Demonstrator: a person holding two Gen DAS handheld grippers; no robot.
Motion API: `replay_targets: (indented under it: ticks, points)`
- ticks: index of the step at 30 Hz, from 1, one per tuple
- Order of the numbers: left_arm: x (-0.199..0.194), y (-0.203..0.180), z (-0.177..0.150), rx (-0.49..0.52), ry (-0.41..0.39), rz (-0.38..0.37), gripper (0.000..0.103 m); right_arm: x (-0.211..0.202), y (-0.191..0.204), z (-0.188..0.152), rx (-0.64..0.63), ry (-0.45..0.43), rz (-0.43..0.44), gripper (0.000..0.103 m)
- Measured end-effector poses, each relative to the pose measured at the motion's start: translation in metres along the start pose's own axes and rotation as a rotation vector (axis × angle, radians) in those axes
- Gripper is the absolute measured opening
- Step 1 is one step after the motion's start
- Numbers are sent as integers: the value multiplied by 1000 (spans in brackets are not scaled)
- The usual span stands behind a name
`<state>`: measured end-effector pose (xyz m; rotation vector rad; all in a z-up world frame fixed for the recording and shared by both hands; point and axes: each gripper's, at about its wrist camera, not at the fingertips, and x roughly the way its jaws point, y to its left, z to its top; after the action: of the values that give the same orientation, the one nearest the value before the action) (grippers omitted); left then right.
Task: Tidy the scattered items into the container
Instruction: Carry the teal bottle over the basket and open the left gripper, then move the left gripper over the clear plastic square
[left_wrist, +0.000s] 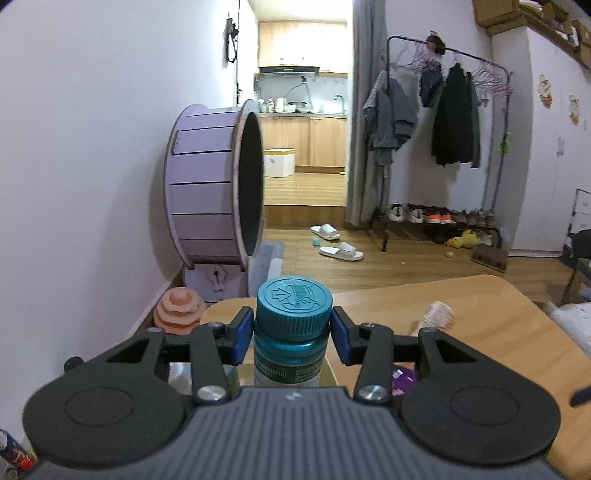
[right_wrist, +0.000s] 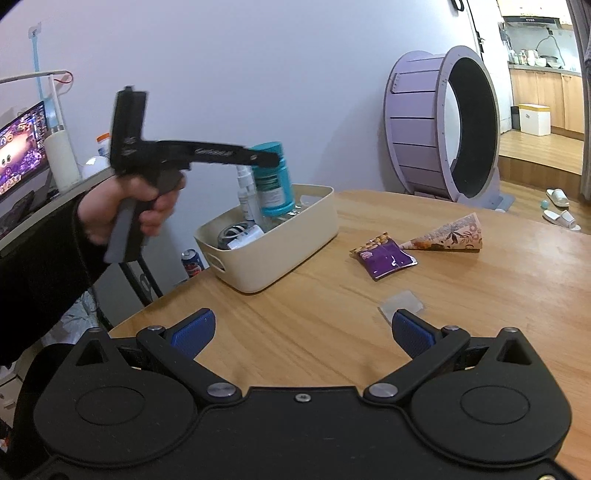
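Note:
My left gripper (left_wrist: 292, 328) holds a teal-capped bottle (left_wrist: 291, 332) between its blue pads, though a thin gap shows at the cap. In the right wrist view the same bottle (right_wrist: 273, 181) hangs in the left gripper (right_wrist: 264, 157) over the cream container (right_wrist: 288, 254), its base inside the rim. The container holds a white spray bottle (right_wrist: 247, 195) and a can (right_wrist: 231, 236). My right gripper (right_wrist: 301, 330) is open and empty over the wooden table (right_wrist: 332, 317). A purple snack packet (right_wrist: 384, 256), a patterned paper cone (right_wrist: 448, 234) and a small clear packet (right_wrist: 402, 302) lie on the table.
A purple wheel (right_wrist: 441, 125) stands beyond the table's far edge. A soda can (right_wrist: 192, 263) sits below the table's left edge. A desk with a monitor (right_wrist: 20, 144) is at left. The cone (left_wrist: 436, 314) and the purple packet (left_wrist: 404, 378) also show in the left wrist view.

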<state>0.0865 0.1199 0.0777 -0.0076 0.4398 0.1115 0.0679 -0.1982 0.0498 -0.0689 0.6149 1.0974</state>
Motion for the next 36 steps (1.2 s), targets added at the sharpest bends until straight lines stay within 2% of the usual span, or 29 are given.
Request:
replay_targets:
  ticks: [5,10,16,21,25,30,36]
  points:
    - [24,0,-5,2,49,42,48,2,-2,0,0,6,-6,103]
    - [1,4,-5,-12,12,24,51,4,-2,0,-1,8,-3,103]
    - [-39,-13,-16,11,-13,-50,54,1,-2,0,-2,1,-5,103]
    - [-52,-39,-36,15,24,-168,55,-9,-8,-1,9,-17,-25,103]
    - [-45,-64,-51,23,69,-255,55,-19,-17,-3,23,-29,-62,103]
    - [-18,-93,-60,55,129,-305,55,-28,-27,-5,43,-45,-106,103]
    - [15,-118,-69,90,198,-326,55,-31,-34,-7,54,-60,-134,103]
